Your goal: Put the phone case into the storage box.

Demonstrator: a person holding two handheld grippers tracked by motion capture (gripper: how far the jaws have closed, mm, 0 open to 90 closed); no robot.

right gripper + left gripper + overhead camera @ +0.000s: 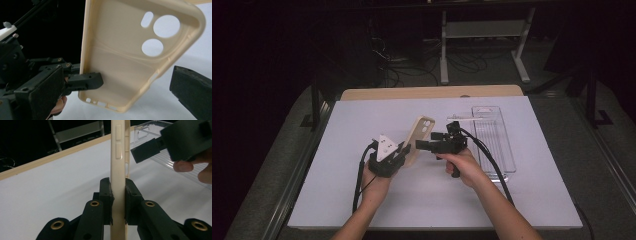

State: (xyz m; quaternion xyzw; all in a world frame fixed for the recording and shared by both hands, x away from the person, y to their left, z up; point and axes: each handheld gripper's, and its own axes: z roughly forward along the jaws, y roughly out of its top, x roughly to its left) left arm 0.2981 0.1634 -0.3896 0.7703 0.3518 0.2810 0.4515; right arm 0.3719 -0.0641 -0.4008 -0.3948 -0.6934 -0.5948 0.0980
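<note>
A: Starting at the left, what's the left gripper doing?

B: Its jaws are clamped on the lower end of a cream phone case, holding it up off the white table. In the left gripper view the case stands edge-on between the two black pads, side buttons facing the camera.

A: And the case itself?

B: Raised above the middle of the table, tilted, camera cut-outs at the top. In the right gripper view its hollow inside faces the lens, with two round holes and a small oval one near the upper corner.

A: Next, to the right?

B: The right gripper points leftward at the case, its tip just beside it. One of its jaws shows at the right edge of its own view; whether the jaws stand wide or narrow, I cannot tell.

A: Furthest right?

B: A clear plastic tray lies on the table just beyond the right hand
</note>
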